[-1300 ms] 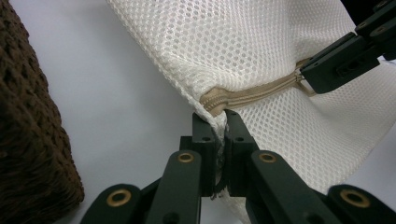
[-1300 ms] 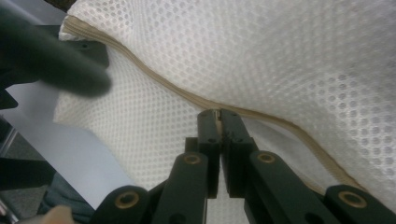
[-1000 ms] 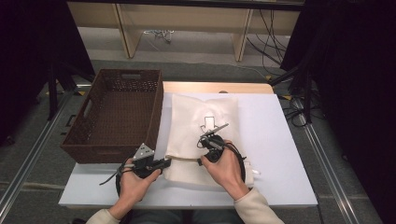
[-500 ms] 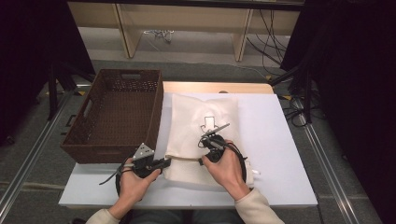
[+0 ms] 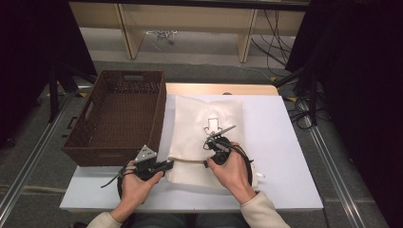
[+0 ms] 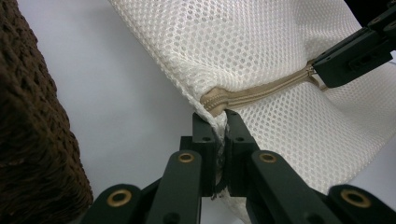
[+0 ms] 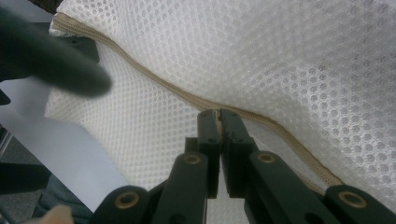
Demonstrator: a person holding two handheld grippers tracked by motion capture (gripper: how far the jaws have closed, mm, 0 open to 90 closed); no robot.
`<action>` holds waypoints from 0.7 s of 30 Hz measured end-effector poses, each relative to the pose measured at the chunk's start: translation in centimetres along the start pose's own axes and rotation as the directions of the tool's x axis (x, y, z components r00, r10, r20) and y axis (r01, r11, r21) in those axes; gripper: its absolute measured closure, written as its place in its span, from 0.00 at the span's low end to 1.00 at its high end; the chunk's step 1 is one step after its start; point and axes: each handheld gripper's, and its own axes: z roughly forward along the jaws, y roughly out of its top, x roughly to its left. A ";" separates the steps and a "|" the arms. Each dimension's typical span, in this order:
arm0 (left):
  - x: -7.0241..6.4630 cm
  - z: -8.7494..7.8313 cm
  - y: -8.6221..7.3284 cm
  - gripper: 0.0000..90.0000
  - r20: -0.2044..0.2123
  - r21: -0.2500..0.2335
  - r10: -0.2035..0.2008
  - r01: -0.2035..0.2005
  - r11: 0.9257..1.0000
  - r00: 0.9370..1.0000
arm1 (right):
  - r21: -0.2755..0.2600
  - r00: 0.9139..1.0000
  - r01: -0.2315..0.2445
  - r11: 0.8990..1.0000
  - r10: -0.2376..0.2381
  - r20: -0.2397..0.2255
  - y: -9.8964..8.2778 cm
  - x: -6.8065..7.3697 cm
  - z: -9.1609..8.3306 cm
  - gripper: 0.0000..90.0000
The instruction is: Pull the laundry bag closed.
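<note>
- The white mesh laundry bag [image 5: 206,137] lies flat on the white surface [image 5: 285,142], just beside the brown wicker basket [image 5: 119,114].
- The left tongs [image 6: 219,125] are clamped narrow on the bag's corner at the end of the beige zipper [image 6: 261,91]; the right tongs [image 7: 218,114] are pinched narrow on the zipper line, apparently at the pull.
- Risk: if the right tongs drag along the zip while the left grip holds little fabric, that corner could slip out and the mesh would bunch instead of the zip running.
- Risk: a pull off the zipper's line could jam the slider or snag the mesh.
- Risk: the tiny pull tab could pop free of the right tongs.
- Count: one bag, one zipper, one basket, two tongs.
</note>
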 end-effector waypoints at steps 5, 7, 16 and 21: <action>0.0 0.0 0.0 0.95 0.002 0.001 -0.002 0.002 1.000 1.000 | -0.003 1.000 0.016 1.000 -0.016 0.007 0.0 -0.2 0.0 0.98; 0.0 0.0 0.0 0.95 0.003 -0.001 0.000 0.000 1.000 1.000 | -0.001 1.000 0.013 1.000 -0.013 0.003 0.0 -0.2 -0.1 0.98; 0.0 0.0 0.0 0.95 -0.004 0.000 0.004 -0.004 1.000 1.000 | 0.004 1.000 -0.014 1.000 0.014 0.023 0.0 -0.2 -0.3 0.98; 0.0 0.0 0.0 0.95 -0.004 0.000 0.002 -0.002 1.000 1.000 | 0.006 1.000 -0.016 1.000 0.016 0.022 0.0 -0.3 -0.3 0.98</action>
